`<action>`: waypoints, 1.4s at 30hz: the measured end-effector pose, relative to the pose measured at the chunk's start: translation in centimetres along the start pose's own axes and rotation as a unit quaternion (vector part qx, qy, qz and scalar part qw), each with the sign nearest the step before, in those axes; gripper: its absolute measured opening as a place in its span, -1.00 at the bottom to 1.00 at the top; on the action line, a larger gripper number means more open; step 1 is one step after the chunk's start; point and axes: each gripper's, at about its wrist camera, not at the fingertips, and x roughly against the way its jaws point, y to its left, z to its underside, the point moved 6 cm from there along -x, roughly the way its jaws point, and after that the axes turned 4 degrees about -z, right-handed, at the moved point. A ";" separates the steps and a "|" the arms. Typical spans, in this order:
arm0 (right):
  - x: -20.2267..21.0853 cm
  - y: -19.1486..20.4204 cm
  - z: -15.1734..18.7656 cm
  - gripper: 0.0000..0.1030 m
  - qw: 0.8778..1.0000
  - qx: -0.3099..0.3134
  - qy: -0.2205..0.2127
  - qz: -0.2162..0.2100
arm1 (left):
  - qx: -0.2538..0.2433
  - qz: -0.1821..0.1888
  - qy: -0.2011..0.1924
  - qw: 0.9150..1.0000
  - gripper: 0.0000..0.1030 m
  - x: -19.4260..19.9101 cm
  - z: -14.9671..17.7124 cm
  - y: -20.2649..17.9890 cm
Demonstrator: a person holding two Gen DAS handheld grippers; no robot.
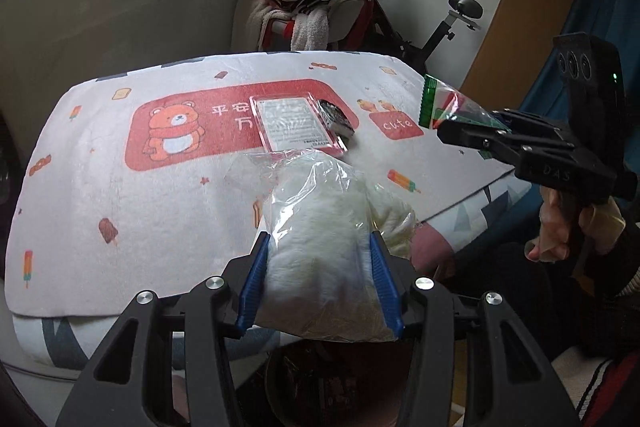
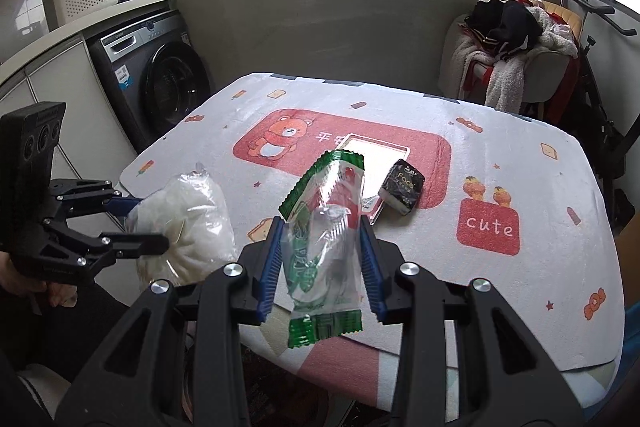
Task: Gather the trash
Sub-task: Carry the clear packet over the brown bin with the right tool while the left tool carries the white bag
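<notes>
The counter (image 2: pixel 540 279) is covered by a white fleece cloth (image 1: pixel 120 211) printed with a red bear panel (image 2: pixel 280 143), a red "cute" patch (image 2: pixel 489 227) and small ice-lolly and toast motifs. At the centre of the cloth lies a flat clear-wrapped card packet (image 1: pixel 286 125), and touching its 3 o'clock edge is a small black tissue pack (image 2: pixel 402 189).

The left gripper (image 1: pixel 318 267) is clamped on a clear plastic bag of white material (image 1: pixel 320 223), held above the near edge of the counter. The right gripper (image 2: pixel 320 251) is closed narrowly on a green-and-clear wrapper (image 2: pixel 324 223), also raised off the cloth.

Room: grey wall behind the counter, windows above with trees outside. At 10 o'clock in the right wrist view stands a front-loading washing machine (image 2: pixel 160 79) under a worktop. At 1 o'clock a chair (image 2: pixel 516 67) is heaped with clothing, with what appears to be an exercise bike (image 1: pixel 432 23) beside it.
</notes>
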 end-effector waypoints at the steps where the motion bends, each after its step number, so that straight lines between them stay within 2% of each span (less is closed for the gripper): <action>1: 0.0 0.3 0.3 -0.25 1.000 0.001 0.002 -0.002 | 0.002 0.001 0.003 1.000 -0.07 0.2 0.9 -0.2; 10: 0.7 2.0 2.2 -0.25 1.000 0.008 0.012 -0.008 | -0.021 0.004 0.038 0.999 -0.05 -0.4 6.8 -2.5; 17: 1.3 2.1 3.2 -0.25 1.000 0.003 0.016 -0.007 | -0.016 0.028 0.046 0.998 0.00 -1.3 8.0 -3.6; 18: 1.4 2.1 3.4 -0.25 1.000 0.002 0.016 -0.007 | -0.018 0.028 0.042 0.999 0.03 -1.1 7.9 -3.9; 20: 1.5 2.2 3.7 -0.25 1.000 0.001 0.018 -0.007 | -0.024 0.026 0.029 0.999 0.25 -0.5 7.5 -4.1; 22: 1.6 2.4 4.1 -0.25 1.000 -0.001 0.022 -0.009 | -0.024 0.015 0.011 1.000 0.39 0.4 6.9 -4.1; 26: 1.4 3.2 5.3 -0.25 0.999 0.001 0.032 -0.014 | 0.003 -0.001 -0.028 1.000 0.72 2.5 5.7 -3.3; 29: 0.8 4.0 6.4 -0.25 0.999 0.000 0.045 -0.023 | 0.021 -0.021 -0.048 0.998 0.79 3.8 5.2 -2.3; 35: -0.8 6.2 8.7 -0.25 0.996 0.015 0.077 -0.038 | 0.042 -0.061 -0.061 0.995 0.85 5.2 5.2 0.1; 42: -2.7 7.9 11.3 -0.23 0.990 0.019 0.124 -0.057 | 0.076 -0.079 -0.066 0.992 0.87 6.1 5.9 2.5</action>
